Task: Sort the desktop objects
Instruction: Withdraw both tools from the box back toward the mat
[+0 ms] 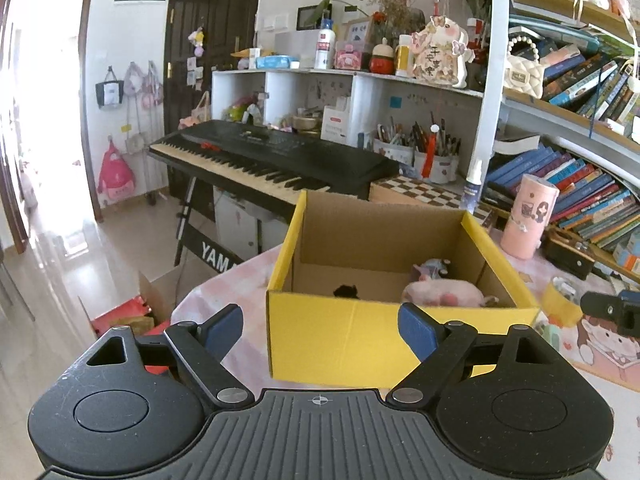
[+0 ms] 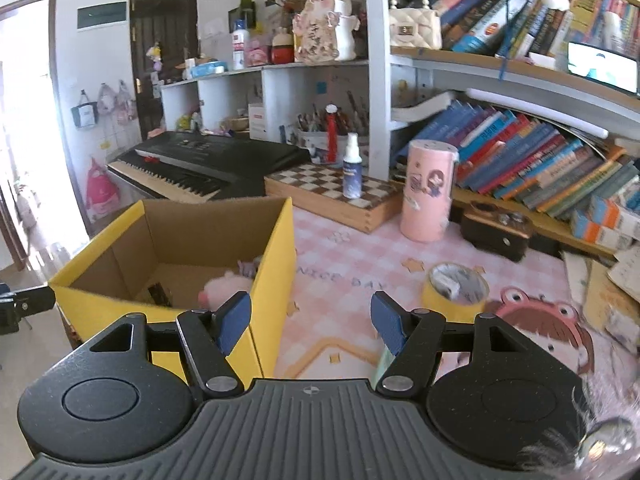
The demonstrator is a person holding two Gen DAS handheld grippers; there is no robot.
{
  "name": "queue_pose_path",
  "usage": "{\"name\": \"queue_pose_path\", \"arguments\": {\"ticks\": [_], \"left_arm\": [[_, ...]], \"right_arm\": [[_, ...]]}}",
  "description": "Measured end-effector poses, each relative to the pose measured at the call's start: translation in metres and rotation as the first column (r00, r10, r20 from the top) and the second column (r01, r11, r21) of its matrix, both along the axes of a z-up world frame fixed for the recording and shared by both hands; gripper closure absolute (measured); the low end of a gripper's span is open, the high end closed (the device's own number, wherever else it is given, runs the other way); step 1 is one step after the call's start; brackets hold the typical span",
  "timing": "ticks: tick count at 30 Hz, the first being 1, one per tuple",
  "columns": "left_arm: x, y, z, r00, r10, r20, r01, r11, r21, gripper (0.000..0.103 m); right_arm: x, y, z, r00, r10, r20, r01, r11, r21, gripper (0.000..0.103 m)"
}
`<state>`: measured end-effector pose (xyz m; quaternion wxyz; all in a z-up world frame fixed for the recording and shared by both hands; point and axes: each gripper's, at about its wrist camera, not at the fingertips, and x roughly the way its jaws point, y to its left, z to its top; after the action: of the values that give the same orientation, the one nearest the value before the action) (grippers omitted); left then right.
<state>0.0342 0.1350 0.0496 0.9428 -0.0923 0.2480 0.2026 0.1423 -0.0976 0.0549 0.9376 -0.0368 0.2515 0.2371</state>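
Observation:
A yellow cardboard box [image 1: 360,340] stands open on the pink desk mat. Inside it lie a pink plush toy [image 1: 444,294] and a small black object [image 1: 346,291]. My left gripper [image 1: 320,328] is open and empty, just in front of the box's near wall. In the right wrist view the box [image 2: 276,264] is at the left, with the plush [image 2: 224,290] inside. My right gripper [image 2: 310,320] is open and empty above the mat, beside the box's right wall. A yellow tape roll [image 2: 456,290] lies on the mat ahead right of it.
A pink cylinder tin [image 2: 428,192], a spray bottle [image 2: 352,168] on a chessboard box [image 2: 332,196], and a dark case [image 2: 496,232] stand behind. Bookshelves [image 2: 540,168] fill the right. A keyboard piano [image 1: 260,156] stands beyond the desk's left edge.

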Motion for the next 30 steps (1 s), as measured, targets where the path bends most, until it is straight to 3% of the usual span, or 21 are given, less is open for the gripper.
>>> {"name": "queue_pose_path", "arguments": {"ticks": [14, 30], "left_arm": [[-0.036, -0.012, -0.012, 0.999, -0.028, -0.033, 0.028, 1.000, -0.014, 0.016], [-0.070, -0.024, -0.028, 0.994, -0.077, -0.076, 0.074, 0.997, -0.032, 0.016]], "right_arm": [[-0.060, -0.006, -0.024, 0.997, -0.052, -0.064, 0.051, 0.999, -0.017, 0.038], [-0.107, -0.002, -0.045, 0.991, -0.039, -0.125, 0.032, 0.998, -0.055, 0.036]]}}
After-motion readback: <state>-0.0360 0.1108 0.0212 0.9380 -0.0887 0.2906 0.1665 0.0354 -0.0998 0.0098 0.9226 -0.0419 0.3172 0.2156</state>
